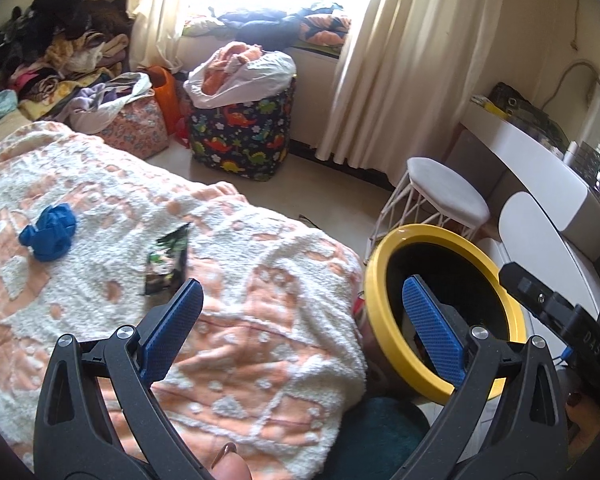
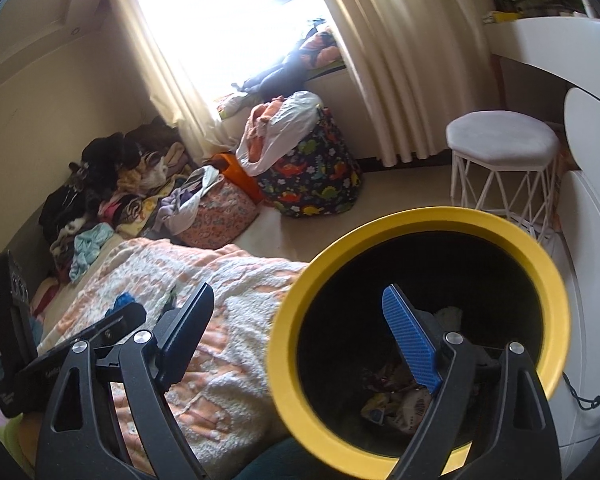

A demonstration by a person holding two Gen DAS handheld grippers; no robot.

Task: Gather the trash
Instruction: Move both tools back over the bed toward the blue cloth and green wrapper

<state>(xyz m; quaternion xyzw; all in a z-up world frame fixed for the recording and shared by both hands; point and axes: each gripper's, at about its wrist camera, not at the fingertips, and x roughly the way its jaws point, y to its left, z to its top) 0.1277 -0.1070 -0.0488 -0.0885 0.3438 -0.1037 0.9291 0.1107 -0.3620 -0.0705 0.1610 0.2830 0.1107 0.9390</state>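
Jaws on your right hand-held gripper (image 2: 298, 334) stand wide and hold nothing, poised over the yellow-rimmed bin (image 2: 540, 264), where wrappers already lie. Your left hand-held gripper (image 1: 302, 312) is spread just as wide and empty above the bed (image 1: 260, 264). Near the middle of the blanket lie a dark snack wrapper (image 1: 168, 266) and, farther toward the left edge, a crumpled blue thing (image 1: 50, 232), possibly a glove. Come down flat over the wrapper, pinch its edge, not the pile.
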